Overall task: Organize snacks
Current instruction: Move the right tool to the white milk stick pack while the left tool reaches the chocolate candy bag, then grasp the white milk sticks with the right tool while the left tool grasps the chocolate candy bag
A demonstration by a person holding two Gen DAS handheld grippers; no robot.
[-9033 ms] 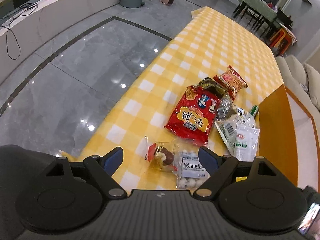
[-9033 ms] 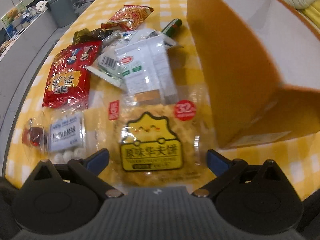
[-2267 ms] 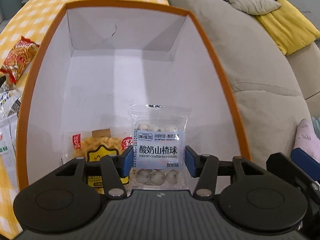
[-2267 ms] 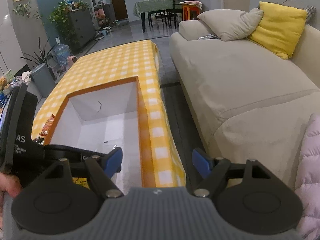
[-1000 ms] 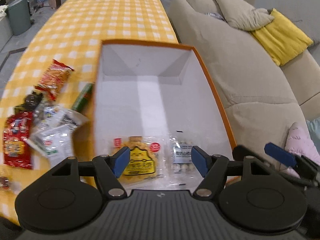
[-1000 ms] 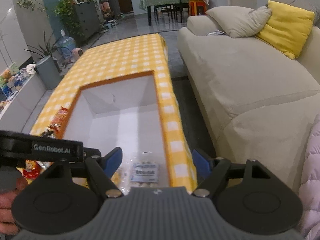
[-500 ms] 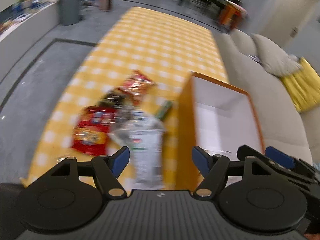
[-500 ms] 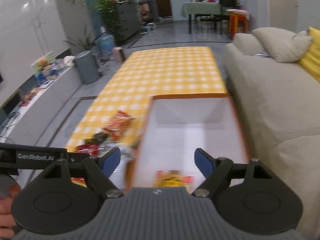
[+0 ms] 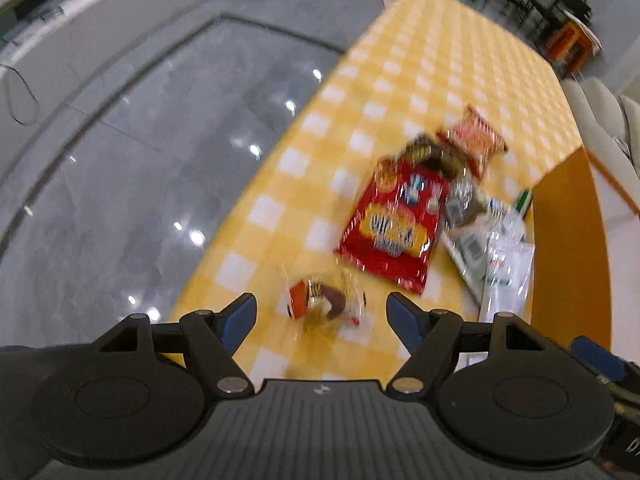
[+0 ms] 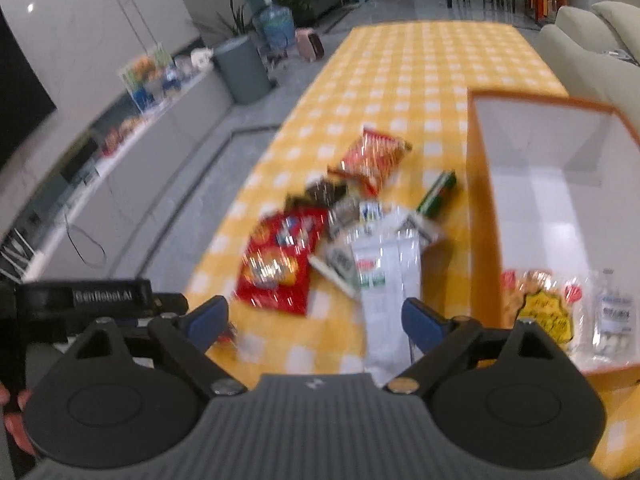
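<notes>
My left gripper [image 9: 322,314] is open and empty, just above a small clear snack packet with a red and brown treat [image 9: 326,306] near the table's near edge. Beyond it lie a big red bag [image 9: 394,226], an orange-red noodle bag [image 9: 472,140], a dark packet [image 9: 432,152] and white packets [image 9: 506,272]. My right gripper [image 10: 314,320] is open and empty over the same pile [image 10: 280,256]. The orange box [image 10: 482,216] stands at the right and holds a yellow waffle pack [image 10: 540,312] and a hawthorn-ball pack [image 10: 614,316].
The yellow checked tablecloth [image 9: 440,60] runs to the far end. The table's left edge drops to a grey tiled floor [image 9: 120,160]. A green stick packet [image 10: 436,192] lies beside the box. A sofa [image 10: 588,44] is at the right, a grey bin [image 10: 242,68] at the far left.
The left gripper let go of the hawthorn-ball pack in the box, then swung left and down to the small packet. The right gripper also swung left to face the pile.
</notes>
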